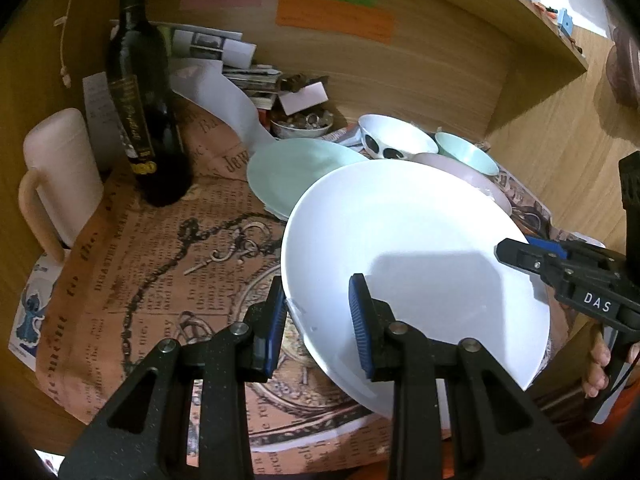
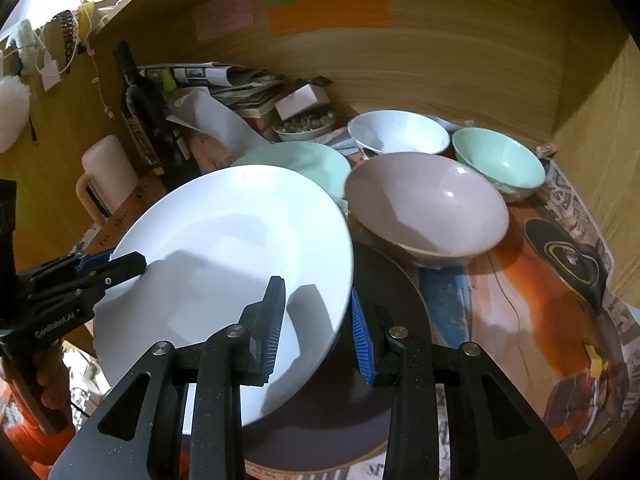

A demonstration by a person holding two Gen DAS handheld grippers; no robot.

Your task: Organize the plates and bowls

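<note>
White and broad, the plate [image 1: 408,264] filled the centre of the left wrist view, tilted and held off the printed paper [image 1: 160,280] that covered the desk. The left claw [image 1: 318,320] stood at the bottom of that frame, its blue pads [image 1: 360,320] closed on the plate's near left rim, one finger under the edge and one on top. In the right wrist view the right claw [image 2: 318,320] sat at the bottom centre and was clamped on the plate's lower right rim in the same way. Each view showed the other claw at its side edge, pinching the opposite rim. A dark round plate [image 2: 384,320] lay just under the white one at the lower centre of the right view.

Beyond the plate, at centre right in the right view, a pinkish-grey bowl [image 2: 428,204] rested on the paper. A pale green plate [image 1: 288,172] lay behind the white plate, partly hidden by it. Farther back, at upper right, a white bowl [image 2: 400,132] and a pale green bowl [image 2: 500,164] stood side by side. A small dish of odds and ends [image 1: 302,124] sat near a pile of papers [image 1: 240,64]. At the left of the left view were a dark bottle [image 1: 140,92] and a cream mug [image 1: 60,176], against a wooden back wall [image 1: 440,60] with coloured notes [image 1: 336,16].
</note>
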